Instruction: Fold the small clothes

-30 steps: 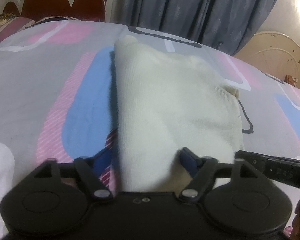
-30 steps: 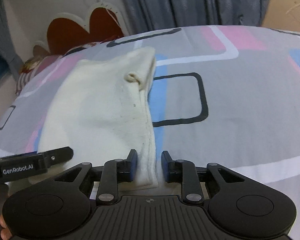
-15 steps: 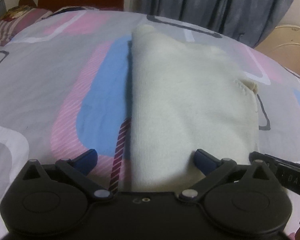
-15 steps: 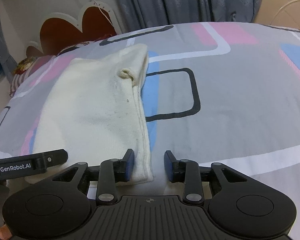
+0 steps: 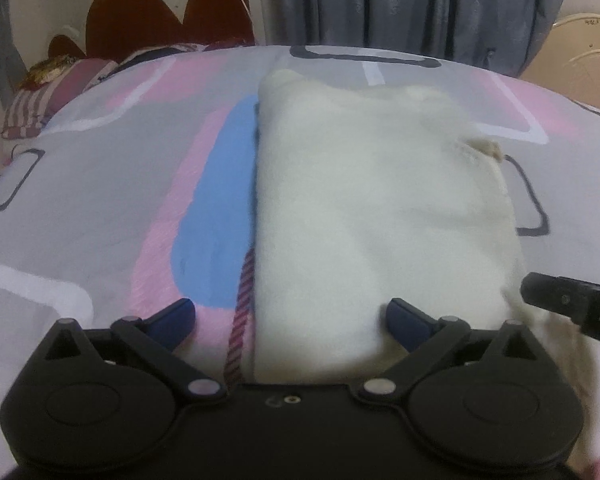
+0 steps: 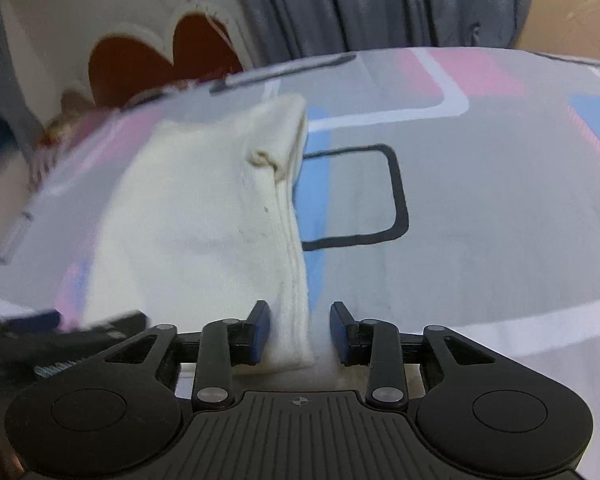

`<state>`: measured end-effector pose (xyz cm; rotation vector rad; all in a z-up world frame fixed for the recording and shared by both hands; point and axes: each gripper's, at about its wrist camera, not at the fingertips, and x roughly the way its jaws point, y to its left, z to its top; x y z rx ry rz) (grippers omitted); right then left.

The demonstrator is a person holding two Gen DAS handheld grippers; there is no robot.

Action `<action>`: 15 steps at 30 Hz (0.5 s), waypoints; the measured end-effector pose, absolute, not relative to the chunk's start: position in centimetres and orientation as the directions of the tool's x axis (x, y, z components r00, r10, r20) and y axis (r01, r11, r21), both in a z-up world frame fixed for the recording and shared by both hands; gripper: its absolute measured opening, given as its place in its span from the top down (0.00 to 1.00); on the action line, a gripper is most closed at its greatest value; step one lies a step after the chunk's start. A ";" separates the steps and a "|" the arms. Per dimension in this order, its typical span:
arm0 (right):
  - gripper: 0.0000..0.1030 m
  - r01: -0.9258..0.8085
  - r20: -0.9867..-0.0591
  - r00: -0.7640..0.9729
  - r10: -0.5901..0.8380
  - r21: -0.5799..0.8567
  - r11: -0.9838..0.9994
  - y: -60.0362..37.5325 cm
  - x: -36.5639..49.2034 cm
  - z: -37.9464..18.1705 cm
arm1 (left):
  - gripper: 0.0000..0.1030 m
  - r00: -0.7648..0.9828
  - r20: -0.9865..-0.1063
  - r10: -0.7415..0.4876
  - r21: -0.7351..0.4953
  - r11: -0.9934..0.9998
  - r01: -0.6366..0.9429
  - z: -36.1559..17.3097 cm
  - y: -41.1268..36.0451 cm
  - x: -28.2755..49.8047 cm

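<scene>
A cream folded garment lies flat on the patterned bedsheet. My left gripper is open wide, its blue fingertips astride the garment's near left part. The garment also shows in the right wrist view, with a small rolled bump on its right hem. My right gripper is open, its jaws astride the garment's near right corner, not pinching it. The right gripper's body shows at the right of the left wrist view.
A red and white scalloped headboard and striped pillows stand at the far left. Grey curtains hang behind the bed. A round beige piece of furniture is at the far right.
Both grippers have opened and let go of the garment's near edge. The left jaws spread much wider. Both grippers have drawn back a little; the garment lies still.
</scene>
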<state>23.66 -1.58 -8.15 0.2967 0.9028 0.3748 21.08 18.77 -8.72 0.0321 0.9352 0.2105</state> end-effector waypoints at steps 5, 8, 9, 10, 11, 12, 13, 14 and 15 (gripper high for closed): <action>0.44 -0.238 -0.669 0.585 0.458 0.398 0.886 -3.6 19.8 -5.3 | 0.02 0.596 -0.782 0.185 0.102 0.980 -0.171 -5.9 17.8 17.6; 0.30 -0.279 -0.666 0.548 0.505 0.424 0.862 -4.7 16.8 -3.5 | 0.02 0.620 -0.760 0.195 0.121 0.980 -0.161 -3.4 16.7 14.6; 0.28 -0.298 -0.665 0.528 0.528 0.438 0.848 -5.3 15.7 -3.0 | 0.02 0.630 -0.751 0.197 0.121 0.979 -0.162 -2.5 16.2 13.3; 0.25 -0.316 -0.665 0.507 0.548 0.448 0.836 -5.9 14.6 -2.6 | 0.02 0.637 -0.745 0.198 0.122 0.979 -0.162 -1.6 15.7 12.0; 0.22 -0.333 -0.665 0.491 0.563 0.455 0.826 -6.5 13.4 -2.0 | 0.02 0.648 -0.736 0.196 0.121 0.980 -0.158 -0.7 15.3 10.6; 0.20 -0.351 -0.663 0.476 0.578 0.460 0.816 -7.2 11.9 -1.3 | 0.02 0.659 -0.727 0.194 0.123 0.980 -0.154 0.1 14.8 9.4; 0.17 -0.365 -0.661 0.471 0.585 0.458 0.811 -7.5 10.7 -0.6 | 0.02 0.668 -0.718 0.196 0.128 0.980 -0.151 1.0 14.3 7.9; 0.15 -0.379 -0.656 0.478 0.584 0.446 0.811 -8.0 9.1 0.4 | 0.02 0.673 -0.712 0.200 0.133 0.980 -0.151 1.9 13.8 6.5; 0.11 -0.393 -0.650 0.495 0.577 0.426 0.815 -8.3 7.4 1.6 | 0.01 0.678 -0.706 0.202 0.133 0.979 -0.153 2.7 13.4 5.3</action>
